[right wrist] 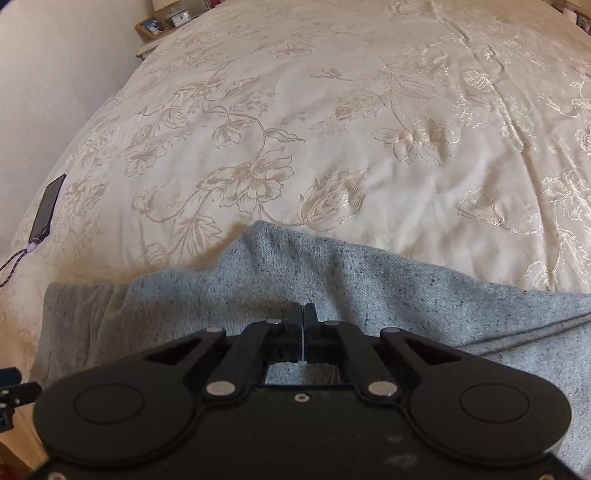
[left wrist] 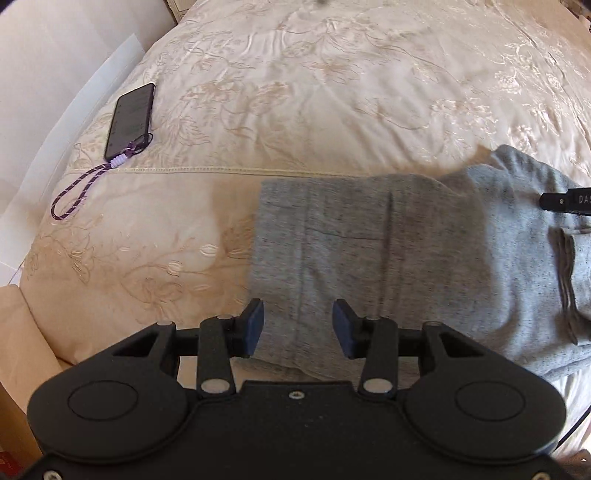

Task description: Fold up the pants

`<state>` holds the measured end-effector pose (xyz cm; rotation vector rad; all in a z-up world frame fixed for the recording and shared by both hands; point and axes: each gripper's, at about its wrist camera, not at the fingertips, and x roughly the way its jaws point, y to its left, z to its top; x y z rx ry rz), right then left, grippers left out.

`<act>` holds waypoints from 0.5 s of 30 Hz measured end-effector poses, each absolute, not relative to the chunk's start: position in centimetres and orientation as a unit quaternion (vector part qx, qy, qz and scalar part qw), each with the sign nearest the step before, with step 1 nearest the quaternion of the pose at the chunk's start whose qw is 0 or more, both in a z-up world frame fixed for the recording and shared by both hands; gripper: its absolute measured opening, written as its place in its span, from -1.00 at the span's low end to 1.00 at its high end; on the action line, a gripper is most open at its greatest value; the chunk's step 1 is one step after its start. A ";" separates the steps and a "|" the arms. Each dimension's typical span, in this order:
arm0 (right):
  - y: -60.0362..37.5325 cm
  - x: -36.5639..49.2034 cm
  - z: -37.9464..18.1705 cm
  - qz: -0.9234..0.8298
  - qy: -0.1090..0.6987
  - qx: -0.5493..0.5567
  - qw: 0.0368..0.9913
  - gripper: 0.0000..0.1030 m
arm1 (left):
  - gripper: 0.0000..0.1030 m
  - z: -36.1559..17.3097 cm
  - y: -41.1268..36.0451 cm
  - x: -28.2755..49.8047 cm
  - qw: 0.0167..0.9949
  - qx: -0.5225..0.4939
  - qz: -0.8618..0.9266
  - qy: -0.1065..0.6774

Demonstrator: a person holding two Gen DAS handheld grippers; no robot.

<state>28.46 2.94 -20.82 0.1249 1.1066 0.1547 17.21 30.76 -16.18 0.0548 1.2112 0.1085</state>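
Grey speckled pants [left wrist: 406, 251] lie folded across the near side of a cream flowered bedspread [left wrist: 332, 92]. My left gripper [left wrist: 298, 326] hangs open above their left end, its blue pads apart with only cloth below them. My right gripper [right wrist: 303, 314] is shut, its fingertips pressed together low over the pants [right wrist: 369, 288]. I cannot see whether cloth is caught between them. A raised fold of the grey cloth peaks just beyond the tips. In the left wrist view, part of the right gripper [left wrist: 565, 202] shows over the pants' right side.
A dark phone [left wrist: 131, 120] with a purple lanyard [left wrist: 74, 195] lies near the bed's left edge, also seen in the right wrist view as the phone [right wrist: 47, 208]. A bedside shelf with a picture frame [right wrist: 151, 26] stands at the far left. A white wall runs along the left.
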 end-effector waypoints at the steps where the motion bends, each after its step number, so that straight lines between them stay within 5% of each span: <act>1: 3.4 28.7 -21.3 0.067 0.531 0.056 0.843 -0.95 | 0.00 -16.2 31.6 17.3 0.822 0.023 0.048 0.567; 15: 7.6 16.7 -23.1 0.040 0.578 0.033 0.814 -0.92 | 0.09 -20.0 36.8 19.9 0.815 -0.033 -0.009 0.579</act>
